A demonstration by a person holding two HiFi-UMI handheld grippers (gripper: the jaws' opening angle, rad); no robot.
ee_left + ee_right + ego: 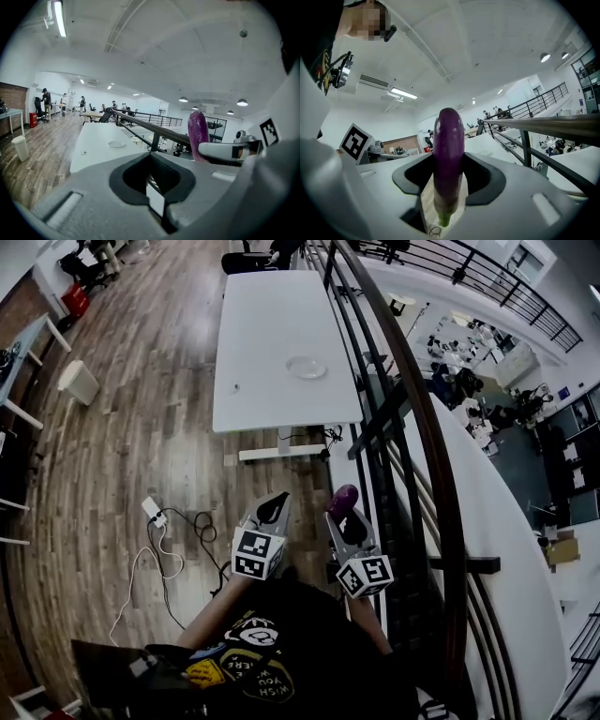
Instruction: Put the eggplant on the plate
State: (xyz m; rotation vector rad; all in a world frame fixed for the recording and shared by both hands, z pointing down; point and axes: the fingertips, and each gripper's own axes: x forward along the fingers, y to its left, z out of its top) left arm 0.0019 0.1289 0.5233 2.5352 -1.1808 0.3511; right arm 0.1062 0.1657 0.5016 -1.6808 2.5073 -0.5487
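Observation:
The purple eggplant (343,499) stands upright between the jaws of my right gripper (345,514), which is shut on it. In the right gripper view the eggplant (449,150) fills the middle, its green stem end down between the pads. My left gripper (274,506) hangs beside it on the left, shut on nothing. From the left gripper view the eggplant (198,135) shows at the right. The pale round plate (307,367) sits on the white table (272,399), well ahead of both grippers; the plate (116,144) is small and far in the left gripper view.
A black railing (389,418) runs along the right of the table and close past my right gripper. White cables and a power strip (153,512) lie on the wooden floor at the left. A tiny object (235,387) rests on the table's left side. A bin (78,382) stands far left.

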